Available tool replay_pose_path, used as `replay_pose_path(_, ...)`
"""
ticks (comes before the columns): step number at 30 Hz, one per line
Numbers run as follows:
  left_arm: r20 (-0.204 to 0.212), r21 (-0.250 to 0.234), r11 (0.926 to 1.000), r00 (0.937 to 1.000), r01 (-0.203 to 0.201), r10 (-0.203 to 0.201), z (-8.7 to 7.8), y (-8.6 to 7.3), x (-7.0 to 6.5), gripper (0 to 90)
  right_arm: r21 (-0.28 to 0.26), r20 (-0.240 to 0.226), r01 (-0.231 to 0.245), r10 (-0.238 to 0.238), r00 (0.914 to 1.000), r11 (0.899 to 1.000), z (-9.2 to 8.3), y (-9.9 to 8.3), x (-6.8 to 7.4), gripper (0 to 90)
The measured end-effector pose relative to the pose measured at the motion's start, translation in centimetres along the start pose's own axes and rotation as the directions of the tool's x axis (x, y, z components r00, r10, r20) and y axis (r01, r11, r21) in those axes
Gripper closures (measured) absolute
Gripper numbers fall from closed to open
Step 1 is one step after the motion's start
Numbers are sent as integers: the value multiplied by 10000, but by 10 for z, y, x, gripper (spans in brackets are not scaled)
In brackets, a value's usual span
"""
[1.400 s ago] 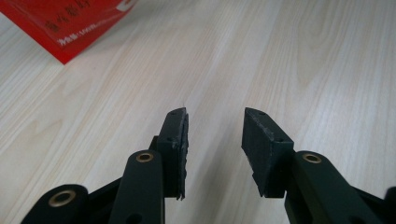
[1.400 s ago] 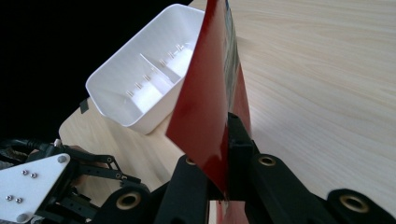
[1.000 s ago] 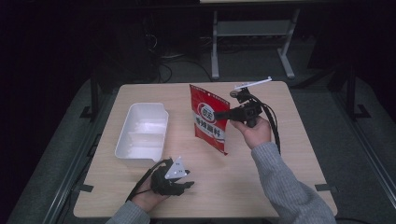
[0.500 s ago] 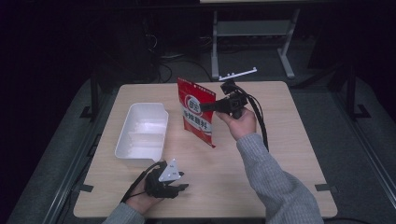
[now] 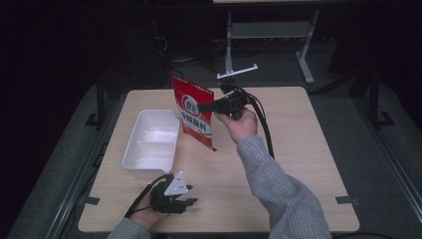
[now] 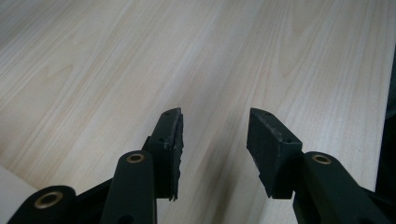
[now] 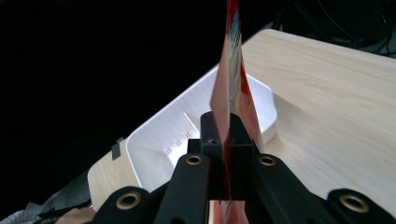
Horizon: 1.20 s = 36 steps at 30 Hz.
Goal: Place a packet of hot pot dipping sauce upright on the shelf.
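Two grippers are at work over a light wooden table (image 5: 298,149). Compared with a second ago, the right gripper (image 5: 206,106) has carried the red snack pouch (image 5: 195,117) leftward and a little higher, so the pouch now hangs beside the white tray's (image 5: 130,149) near right corner instead of over the table's middle. The left gripper (image 5: 188,201) has hardly shifted, though its jaws have just been opening a little, with nothing between them.

That white plastic tray has two compartments split by a low ridge, and both look bare; it sits on the table's left half.

From the right gripper view, the right gripper (image 7: 223,140) is clamped tight on the pouch's edge (image 7: 229,93), the pouch standing upright, edge-on and clear of the table, the tray (image 7: 159,144) just behind it. From the left gripper view, the left gripper (image 6: 215,135) stands parted, holding nothing, over bare tabletop (image 6: 116,70) near the front edge.
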<state>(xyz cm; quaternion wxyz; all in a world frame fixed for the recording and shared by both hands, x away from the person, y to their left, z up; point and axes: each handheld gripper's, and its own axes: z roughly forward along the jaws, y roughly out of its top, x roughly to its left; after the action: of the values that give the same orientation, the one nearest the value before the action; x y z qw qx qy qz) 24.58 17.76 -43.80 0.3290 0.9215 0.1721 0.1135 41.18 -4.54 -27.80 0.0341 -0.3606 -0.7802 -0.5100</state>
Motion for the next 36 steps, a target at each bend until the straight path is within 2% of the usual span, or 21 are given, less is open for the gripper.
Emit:
replay_pose_path(7, 25, -8, 9999, 9999, -118, 118, -2, -1, -2, 546, -113, -65, 158, -158, 9999, 9998, 16, 14, 8, 886)
replay_pose_path(12, 31, -6, 10000, 10000, -68, 68, -4, -4, -2, 542, -218, -70, 197, -199, 9998, 9996, 23, 19, 11, 885)
replay_pose_path(27, 38, 14, 10000, 10000, 28, -28, -8, -11, -2, 530, -346, -125, 394, -398, 9991, 9986, 61, 38, 21, 885)
replay_pose_path(36, -23, 42, 10000, 10000, 55, -55, -8, -12, 0, 521, -382, -140, 335, -340, 9993, 9987, 83, 41, 22, 885)
